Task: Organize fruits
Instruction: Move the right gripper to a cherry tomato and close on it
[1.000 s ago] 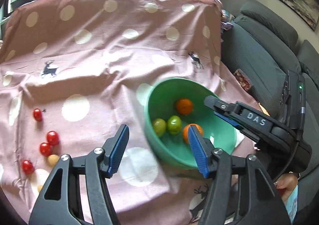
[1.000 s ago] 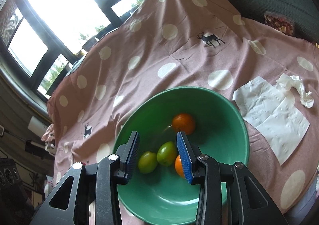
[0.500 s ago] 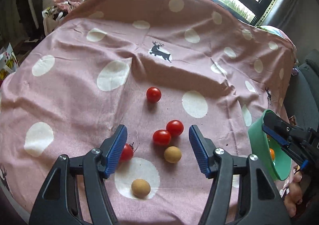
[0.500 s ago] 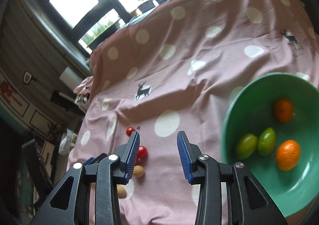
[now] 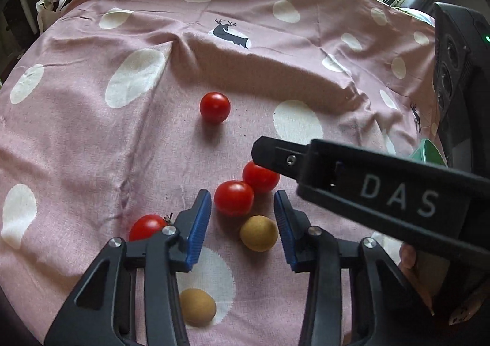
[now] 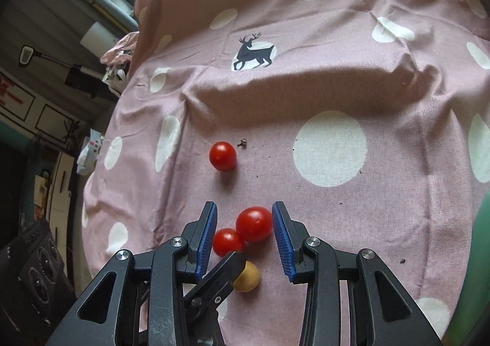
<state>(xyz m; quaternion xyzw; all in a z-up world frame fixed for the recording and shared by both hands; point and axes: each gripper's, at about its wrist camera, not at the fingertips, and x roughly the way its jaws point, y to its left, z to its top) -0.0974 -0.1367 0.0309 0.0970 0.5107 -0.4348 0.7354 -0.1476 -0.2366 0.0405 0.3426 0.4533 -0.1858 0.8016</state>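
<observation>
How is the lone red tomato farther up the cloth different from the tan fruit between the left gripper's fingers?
The lone round red tomato is glossy; the round tan fruit is matte. The tomato sits alone; the tan fruit lies next to a tomato pair. Both rest on the cloth.

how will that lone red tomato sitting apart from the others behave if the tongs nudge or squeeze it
The lone red tomato is round and glossy, so a nudge would probably send it rolling across the pink cloth, though the folds may stop it. Its smooth skin looks slippery, so it could squirt out of an off-centre pinch. It is likely soft and thin-skinned, so a hard squeeze might split it.
</observation>
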